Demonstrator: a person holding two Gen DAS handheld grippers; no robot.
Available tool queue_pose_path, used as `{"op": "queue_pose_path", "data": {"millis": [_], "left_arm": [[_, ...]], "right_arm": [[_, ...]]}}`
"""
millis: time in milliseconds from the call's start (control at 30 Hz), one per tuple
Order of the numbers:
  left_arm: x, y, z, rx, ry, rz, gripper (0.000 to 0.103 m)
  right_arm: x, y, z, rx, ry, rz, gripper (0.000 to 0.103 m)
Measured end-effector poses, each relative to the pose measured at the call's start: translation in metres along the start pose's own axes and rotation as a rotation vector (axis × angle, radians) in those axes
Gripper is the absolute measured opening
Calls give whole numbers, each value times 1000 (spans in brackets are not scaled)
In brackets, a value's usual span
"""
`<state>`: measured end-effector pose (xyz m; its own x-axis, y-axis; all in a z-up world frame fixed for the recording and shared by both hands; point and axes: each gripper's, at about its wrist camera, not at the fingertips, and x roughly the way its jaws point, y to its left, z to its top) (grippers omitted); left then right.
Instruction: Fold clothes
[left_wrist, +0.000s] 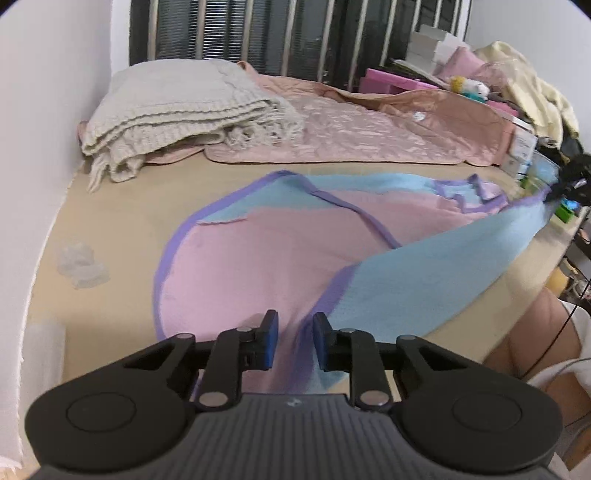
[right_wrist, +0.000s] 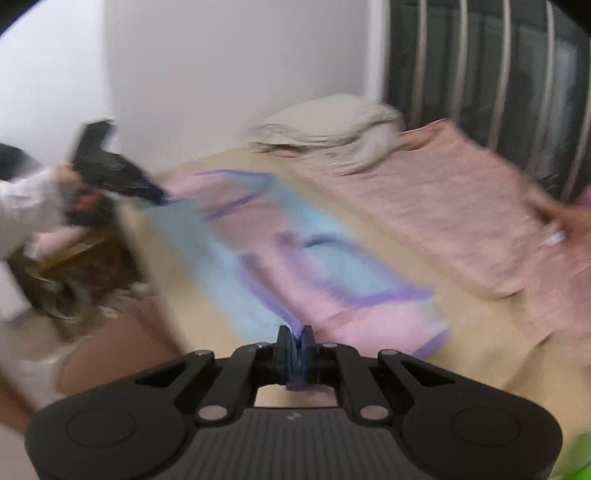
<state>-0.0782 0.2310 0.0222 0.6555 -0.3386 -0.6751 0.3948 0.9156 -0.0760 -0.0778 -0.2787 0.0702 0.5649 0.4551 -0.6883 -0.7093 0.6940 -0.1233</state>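
Right tool (right_wrist: 295, 347) pinches the pastel garment (left_wrist: 266, 258); left tool (left_wrist: 294, 343) spread around its edge (no legible writing)

Left gripper (left_wrist: 294, 341): jaws parted, fabric of the pink, blue and purple garment (left_wrist: 258, 254) lying between the pads, none clamped. Garment spreads across the tan bed surface (left_wrist: 118, 221); its blue edge rises toward the right gripper (left_wrist: 565, 186) at far right. Folded cream blanket (left_wrist: 177, 110) behind.
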Motion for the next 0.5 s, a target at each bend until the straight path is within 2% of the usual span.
{"op": "queue_pose_path", "data": {"millis": [33, 67, 100, 167, 233, 300, 433, 500], "left_arm": [[1, 1, 1, -2, -1, 15, 22], [1, 1, 1, -9, -2, 30, 23], [-2, 1, 1, -20, -5, 36, 24], [-10, 2, -2, -46, -25, 29, 25], [-24, 2, -5, -72, -63, -4, 31], [-35, 1, -7, -87, -89, -34, 40], [-29, -3, -6, -75, -51, -75, 41], [-22, -2, -7, -81, -21, -76, 41]], "right_arm": [[10, 1, 5, -36, 27, -96, 15], [20, 2, 6, -54, 46, -136, 18], [28, 3, 7, -67, 62, -160, 17], [34, 9, 4, -90, 71, -164, 33], [29, 19, -1, -113, 50, -193, 37], [19, 23, -7, -65, 3, -164, 37], [18, 28, -19, 66, -58, -65, 36], [28, 28, -27, 121, -62, -82, 35]]}}
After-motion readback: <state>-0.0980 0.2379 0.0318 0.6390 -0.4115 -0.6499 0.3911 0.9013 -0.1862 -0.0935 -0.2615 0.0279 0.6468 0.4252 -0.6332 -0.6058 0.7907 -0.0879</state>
